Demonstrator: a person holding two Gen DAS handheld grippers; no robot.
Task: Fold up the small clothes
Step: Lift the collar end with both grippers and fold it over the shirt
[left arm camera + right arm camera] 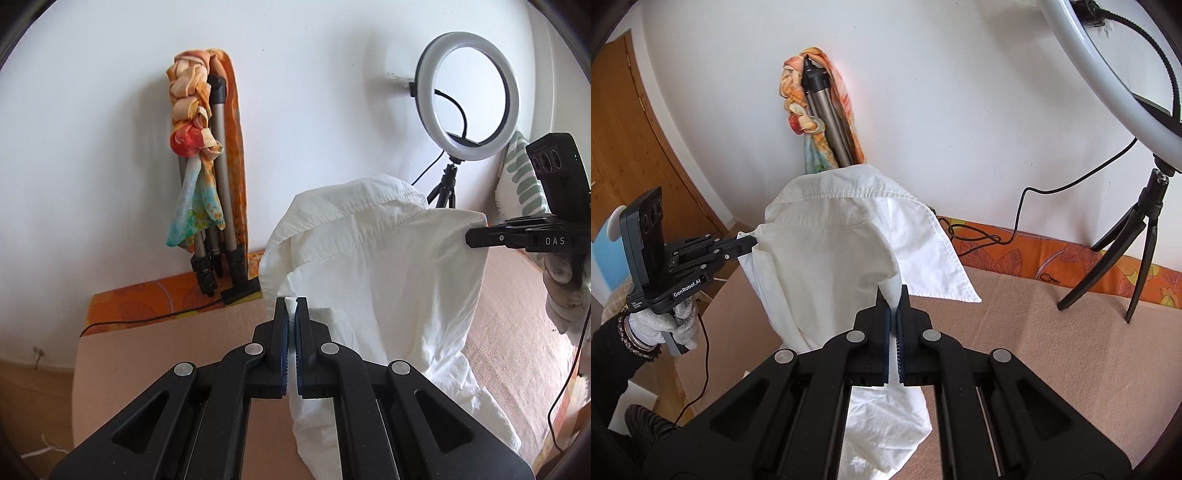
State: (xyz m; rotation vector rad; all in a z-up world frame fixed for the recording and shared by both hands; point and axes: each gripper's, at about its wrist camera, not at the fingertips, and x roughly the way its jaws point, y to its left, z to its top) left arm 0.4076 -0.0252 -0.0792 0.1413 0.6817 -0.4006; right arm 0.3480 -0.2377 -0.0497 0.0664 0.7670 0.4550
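A small white collared shirt [388,266] hangs in the air between both grippers, above a pinkish-beige surface [166,354]. My left gripper [291,306] is shut on one shoulder edge of the shirt. My right gripper [894,295] is shut on the other shoulder edge; it also shows in the left wrist view [476,236], pinching the shirt's corner. The left gripper shows in the right wrist view [750,243], clamped on the shirt [834,258]. The collar stands up at the top and the shirt's body drapes down toward the surface.
A folded tripod wrapped in a colourful scarf [201,155] leans on the white wall. A ring light on a small tripod [469,99] stands at the right with a black cable. An orange patterned cloth [1052,254] lines the back edge. A wooden door [631,147] is at the left.
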